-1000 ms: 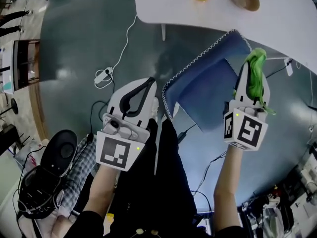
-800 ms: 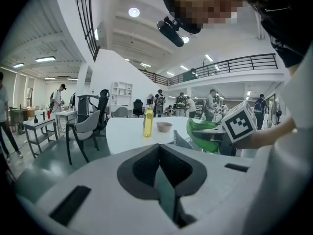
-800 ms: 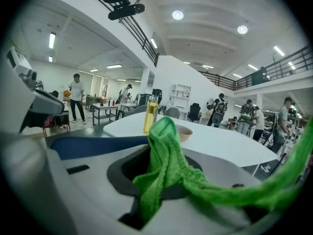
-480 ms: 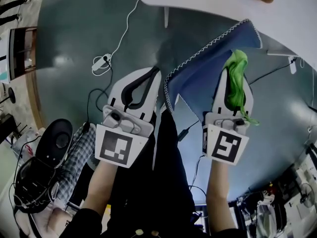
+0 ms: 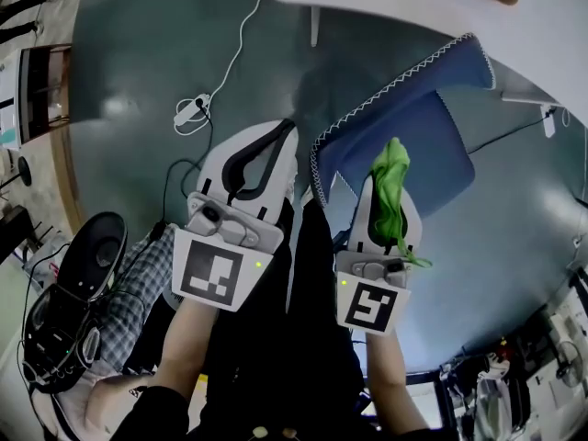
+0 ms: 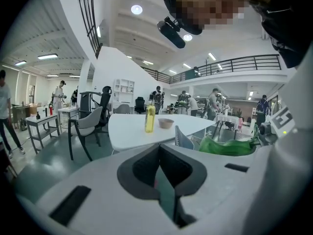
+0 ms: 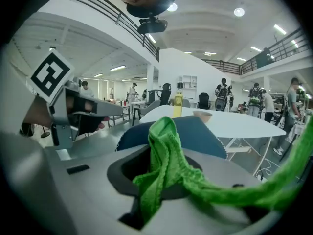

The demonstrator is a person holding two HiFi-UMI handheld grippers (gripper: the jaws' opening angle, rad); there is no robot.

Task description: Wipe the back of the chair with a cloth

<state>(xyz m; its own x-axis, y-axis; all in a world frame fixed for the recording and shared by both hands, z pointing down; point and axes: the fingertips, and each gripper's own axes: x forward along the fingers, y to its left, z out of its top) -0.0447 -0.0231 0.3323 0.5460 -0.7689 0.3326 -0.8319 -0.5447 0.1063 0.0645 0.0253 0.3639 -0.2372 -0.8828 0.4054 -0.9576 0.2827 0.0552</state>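
The blue chair with white zigzag stitching stands by the white table. My right gripper is shut on a green cloth, which bunches out of the jaws and trails back over the gripper body. It hovers at the near left part of the blue chair. In the right gripper view the cloth fills the jaws, with the blue chair back just beyond. My left gripper is shut and empty, left of the chair's edge. The left gripper view shows its jaws closed together.
A yellow bottle and a brown bowl stand on the white table. A white cable with a power strip lies on the grey floor. A black bag sits at the lower left. Other chairs and people are far off.
My right gripper has carried the green cloth leftward and nearer to me, from the chair's right side to its near left part. The left gripper has hardly moved.
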